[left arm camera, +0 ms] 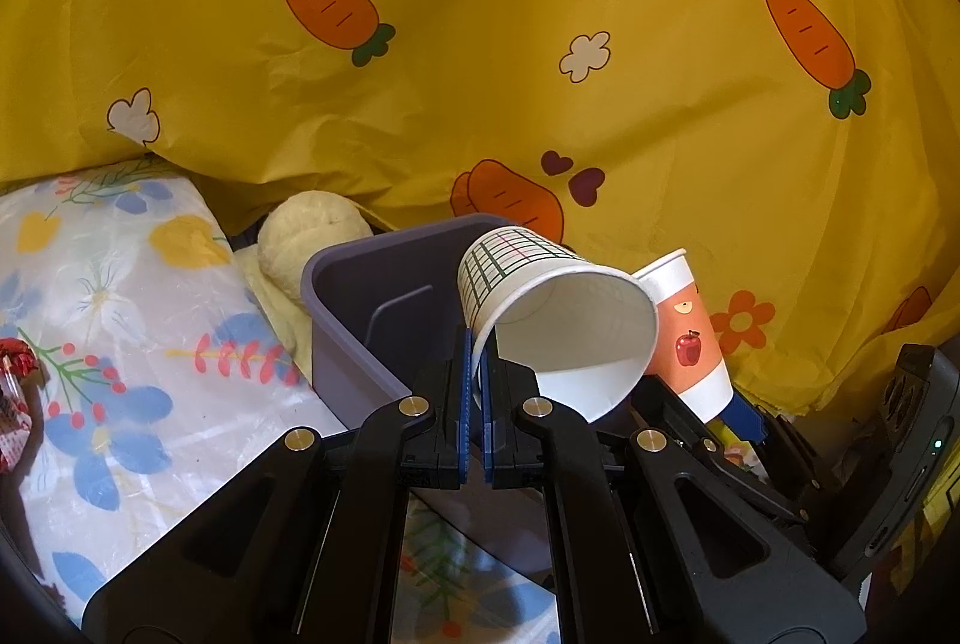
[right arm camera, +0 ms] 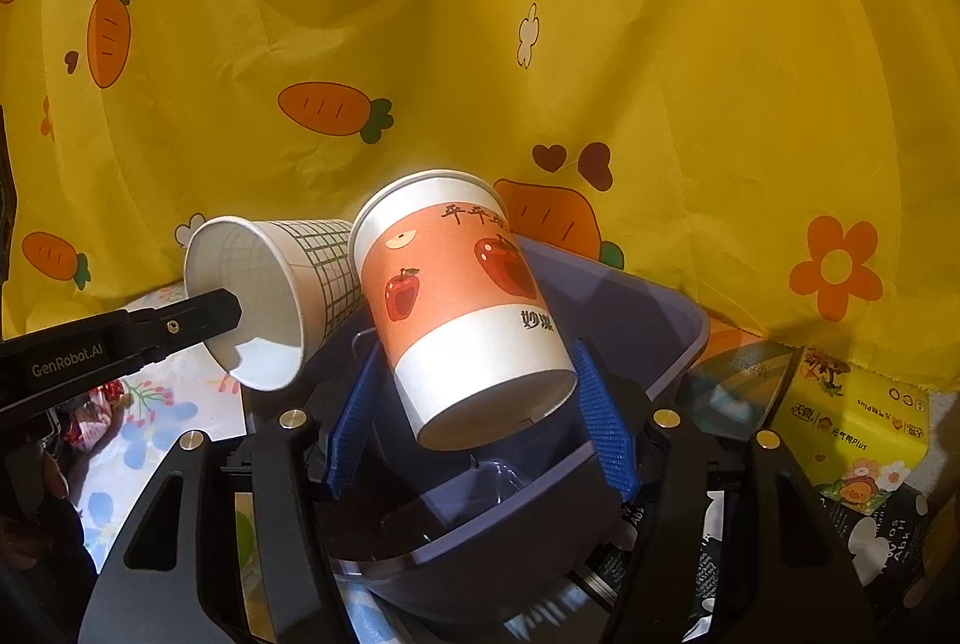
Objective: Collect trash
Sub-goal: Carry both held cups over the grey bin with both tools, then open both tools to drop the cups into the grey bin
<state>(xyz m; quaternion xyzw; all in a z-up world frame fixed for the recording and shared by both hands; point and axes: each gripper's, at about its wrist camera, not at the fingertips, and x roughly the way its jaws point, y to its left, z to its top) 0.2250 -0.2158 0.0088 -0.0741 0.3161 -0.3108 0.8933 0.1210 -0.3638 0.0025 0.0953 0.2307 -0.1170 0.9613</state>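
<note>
From the left wrist view, the left gripper [left arm camera: 477,380] is pinching the thin rim of a white paper cup with a green grid print [left arm camera: 540,308], its blue ribbed pads pressed together on the wall. The cup is lying tilted on its side, mouth toward the camera, over the far corner of a smooth purple plastic bin [left arm camera: 360,320]. Just right of it an orange apple-print paper cup [left arm camera: 690,338] is standing inverted. A crinkled yellow carrot-patterned cloth [left arm camera: 480,44] is hanging behind.

From the right wrist view, the right gripper [right arm camera: 480,398] is gripping the apple-print cup [right arm camera: 456,308] between its spread blue textured pads, the cup tilted with its base toward the camera above the purple bin [right arm camera: 648,308]. The grid cup [right arm camera: 270,290] is touching its left side, held by the left gripper [right arm camera: 222,311].
</note>
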